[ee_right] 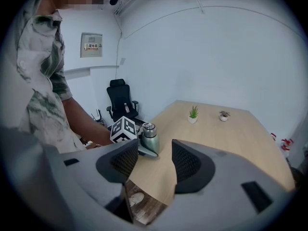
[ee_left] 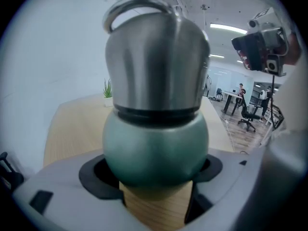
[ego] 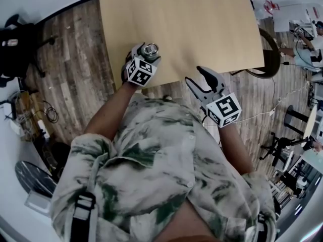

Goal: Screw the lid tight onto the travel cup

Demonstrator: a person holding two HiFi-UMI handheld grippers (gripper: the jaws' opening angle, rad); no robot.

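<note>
The travel cup (ee_left: 156, 143) has a green rounded body and a steel lid (ee_left: 156, 66) with a loop handle on top. My left gripper (ee_left: 154, 177) is shut on the green body, and the cup stands upright on the wooden table (ee_left: 72, 129). In the head view the left gripper (ego: 148, 57) holds the cup (ego: 150, 50) near the table's front edge. My right gripper (ego: 204, 80) is open and empty, over the table's front edge to the right of the cup and apart from it. In the right gripper view the cup (ee_right: 150, 139) shows beyond the open right gripper (ee_right: 155, 161).
Two small potted plants (ee_right: 193, 113) (ee_right: 224, 115) stand at the far side of the table (ee_right: 231, 138). A black office chair (ee_right: 120, 97) is beyond the table's left end, and another chair (ego: 270, 54) sits at its right side. Wood floor lies below the table's front edge.
</note>
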